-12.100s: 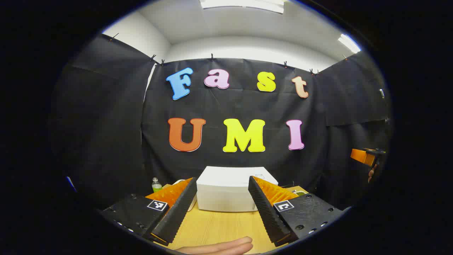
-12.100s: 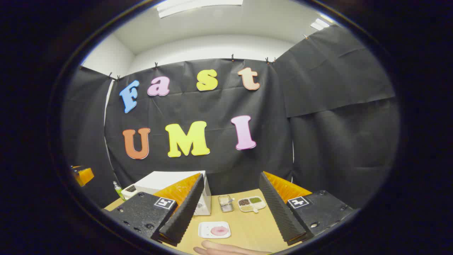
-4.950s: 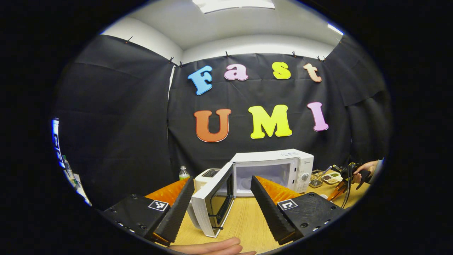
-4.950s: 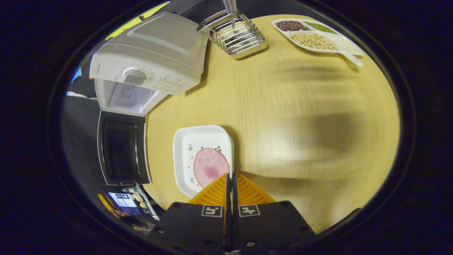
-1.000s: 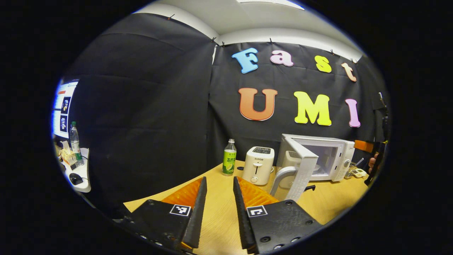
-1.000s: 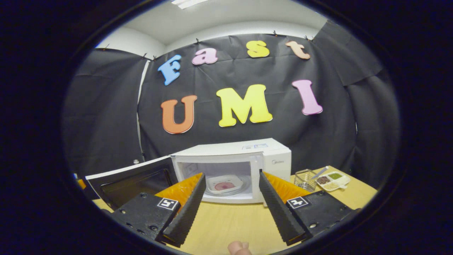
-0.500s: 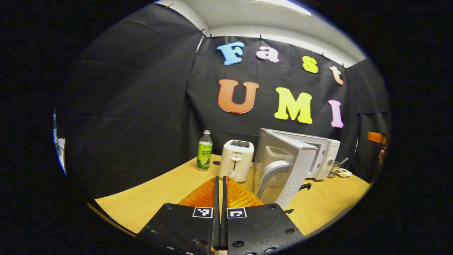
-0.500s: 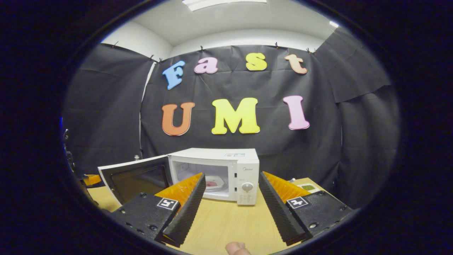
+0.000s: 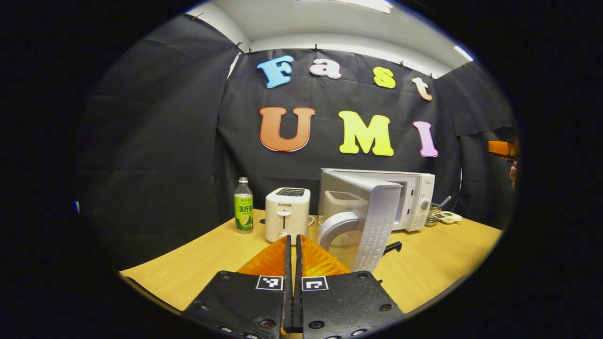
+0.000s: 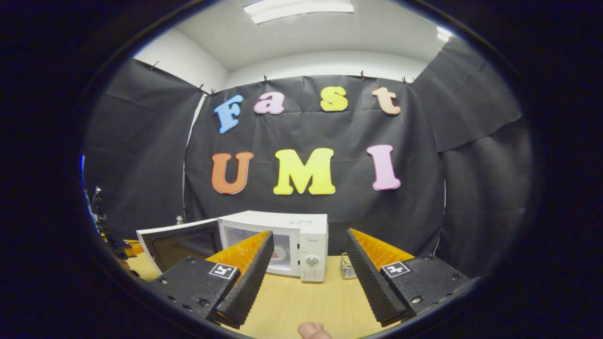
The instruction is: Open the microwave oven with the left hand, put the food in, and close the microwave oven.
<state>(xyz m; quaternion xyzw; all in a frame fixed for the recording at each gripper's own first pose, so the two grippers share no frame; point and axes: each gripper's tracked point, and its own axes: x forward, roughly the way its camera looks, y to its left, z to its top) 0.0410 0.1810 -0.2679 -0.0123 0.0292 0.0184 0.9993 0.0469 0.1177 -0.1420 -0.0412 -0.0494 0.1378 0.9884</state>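
Food [image 10: 280,256] lay on its plate inside the microwave [image 10: 282,240], glimpsed through the open front just past the right gripper's [image 10: 308,263] left finger, so the loading step looked done and only the closing seemed left. That gripper hung back from the oven over the table [image 10: 301,301], fingers spread wide with nothing between them, probably held clear so the door [image 10: 181,242] had room to swing; a fingertip [image 10: 311,331] of the hand holding it showed at the bottom edge.

In the left gripper view, the left gripper [image 9: 293,245] had its fingers pressed together with nothing gripped, pointing at the outer face of the door [image 9: 372,221], which stood ajar just ahead and to its right, curved handle [image 9: 337,226] nearest the tips. Fingers closed like that suited a push with the tips rather than a grip, a sensible way to shut a hinged door. Whether the tips touched the handle could not be told. Farther ahead on the left stood a toaster [image 9: 287,212] and a bottle [image 9: 243,206], well out of the door's path.
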